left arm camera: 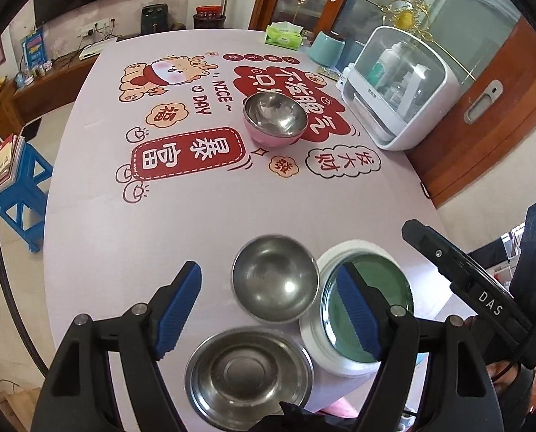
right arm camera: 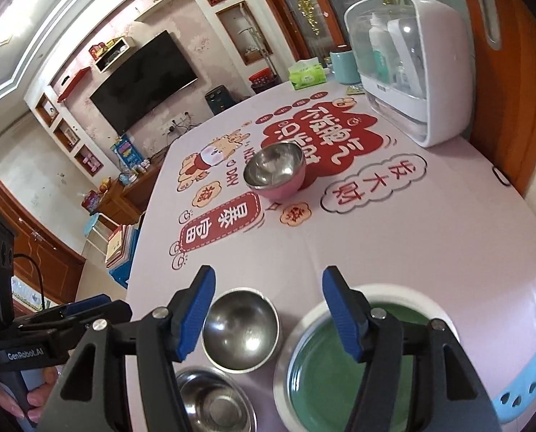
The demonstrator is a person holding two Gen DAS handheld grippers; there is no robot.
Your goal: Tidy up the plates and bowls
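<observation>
On the printed tablecloth [left arm camera: 88, 237], near its front edge, a steel bowl [left arm camera: 275, 279], a shallow steel dish [left arm camera: 248, 372] and a green glass plate [left arm camera: 372, 306] on a white dish are seen grouped. A pink-sided bowl [left arm camera: 275, 118] is seen farther back. Left gripper [left arm camera: 268, 306] and right gripper [right arm camera: 268, 313] are held above, jaws apart, nothing grasped.

Steel plate [right arm camera: 214, 401] partly behind right tongs [right arm camera: 268, 318].
</observation>
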